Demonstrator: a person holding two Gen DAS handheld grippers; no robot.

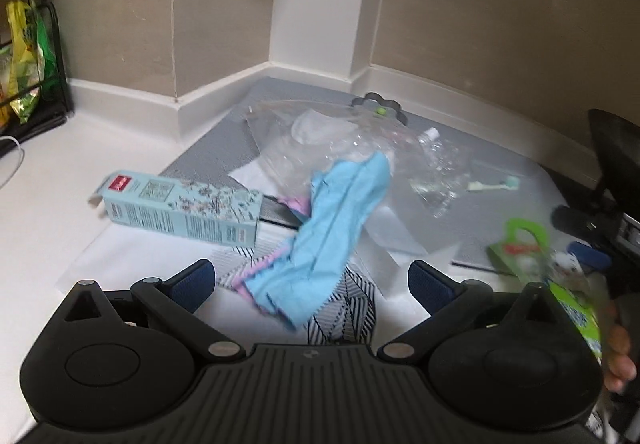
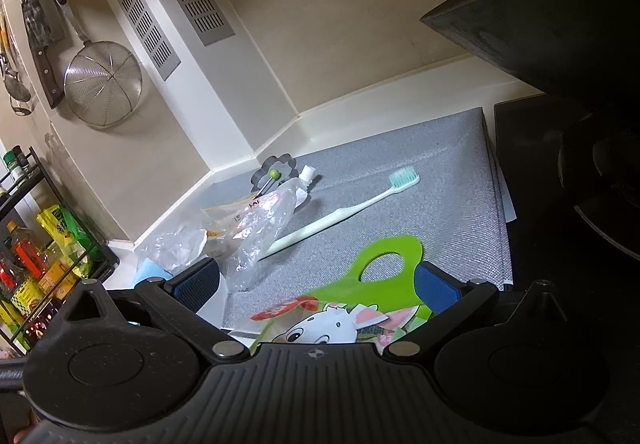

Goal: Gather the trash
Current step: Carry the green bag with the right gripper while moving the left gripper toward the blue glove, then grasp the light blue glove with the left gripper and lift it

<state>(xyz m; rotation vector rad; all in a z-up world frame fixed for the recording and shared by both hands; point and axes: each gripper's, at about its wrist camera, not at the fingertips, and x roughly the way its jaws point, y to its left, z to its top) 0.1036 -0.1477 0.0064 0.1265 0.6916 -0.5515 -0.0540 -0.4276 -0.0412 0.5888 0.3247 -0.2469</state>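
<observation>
On the white counter (image 1: 36,228) beside the grey mat (image 2: 440,204): left gripper (image 1: 312,280) spread wide, empty, above blue cloth (image 1: 332,228); lower squarely before closing. Right gripper (image 2: 316,284) also parted, green cartoon bag (image 2: 360,304) between its fingers, apparently unclamped. Teal carton (image 1: 180,208) print unreadable.
</observation>
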